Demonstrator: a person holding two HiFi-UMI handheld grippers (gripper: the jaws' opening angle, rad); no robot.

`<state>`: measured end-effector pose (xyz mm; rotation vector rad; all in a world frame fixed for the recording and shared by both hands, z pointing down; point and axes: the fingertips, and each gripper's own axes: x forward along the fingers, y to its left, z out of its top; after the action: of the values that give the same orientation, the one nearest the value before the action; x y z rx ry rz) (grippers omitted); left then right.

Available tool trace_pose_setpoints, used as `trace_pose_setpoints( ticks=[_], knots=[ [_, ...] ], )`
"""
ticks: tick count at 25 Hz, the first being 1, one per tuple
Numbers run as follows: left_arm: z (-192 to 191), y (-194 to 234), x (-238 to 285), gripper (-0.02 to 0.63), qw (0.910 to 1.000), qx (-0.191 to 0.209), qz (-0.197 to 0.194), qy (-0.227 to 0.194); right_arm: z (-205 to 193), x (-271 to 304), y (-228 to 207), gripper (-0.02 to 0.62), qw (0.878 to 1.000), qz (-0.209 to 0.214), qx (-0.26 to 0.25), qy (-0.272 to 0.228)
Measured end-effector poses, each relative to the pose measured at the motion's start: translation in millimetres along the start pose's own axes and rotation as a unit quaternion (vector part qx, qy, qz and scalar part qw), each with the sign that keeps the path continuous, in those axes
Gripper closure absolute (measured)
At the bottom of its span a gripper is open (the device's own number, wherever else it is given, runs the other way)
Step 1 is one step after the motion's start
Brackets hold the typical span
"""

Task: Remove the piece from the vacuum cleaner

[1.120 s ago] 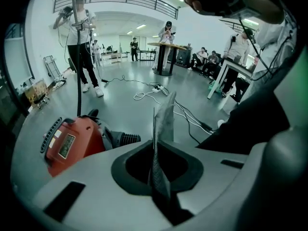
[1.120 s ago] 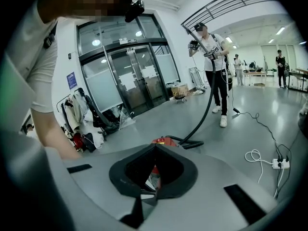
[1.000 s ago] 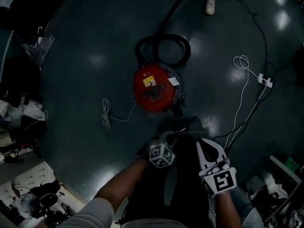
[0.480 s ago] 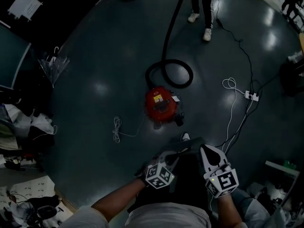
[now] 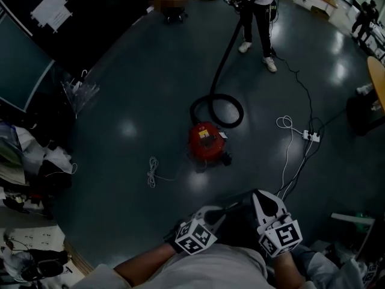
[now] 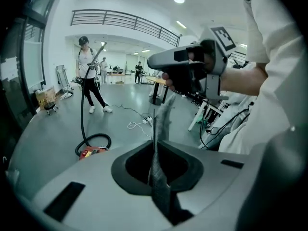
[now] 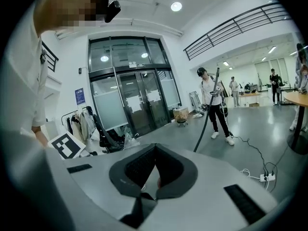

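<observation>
On the floor (image 5: 120,179) sits the red vacuum cleaner (image 5: 206,142), its hose (image 5: 218,101) running to a far person (image 5: 255,17). Near, the left claw (image 6: 162,112) and right claw (image 7: 155,152) are each pressed together, empty.

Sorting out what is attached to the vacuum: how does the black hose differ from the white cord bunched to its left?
The black hose is thick; the white cord is thin. The hose loops once beyond the red vacuum and runs to a standing person; the cord lies bunched on the floor. Both lead to the vacuum.
</observation>
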<state>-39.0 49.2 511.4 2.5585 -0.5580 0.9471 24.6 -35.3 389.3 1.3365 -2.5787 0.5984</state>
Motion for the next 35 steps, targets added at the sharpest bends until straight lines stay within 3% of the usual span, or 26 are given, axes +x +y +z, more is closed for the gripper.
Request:
trace_pose_setpoints(
  ticks=[10, 23, 35],
  knots=[
    [39, -61, -37, 0.577, 0.9977, -0.040, 0.028, -0.046, 16, -57, 36, 0.581, 0.998, 0.036, -0.043, -0.012],
    [61, -139, -48, 0.577, 0.9963, -0.012, 0.049, -0.070, 14, -141, 59, 0.581, 0.993, 0.068, -0.093, -0.030],
    [61, -160, -40, 0.577, 0.9964, -0.010, 0.051, -0.067, 6, -163, 60, 0.581, 0.990, 0.080, -0.112, -0.023]
  ],
)
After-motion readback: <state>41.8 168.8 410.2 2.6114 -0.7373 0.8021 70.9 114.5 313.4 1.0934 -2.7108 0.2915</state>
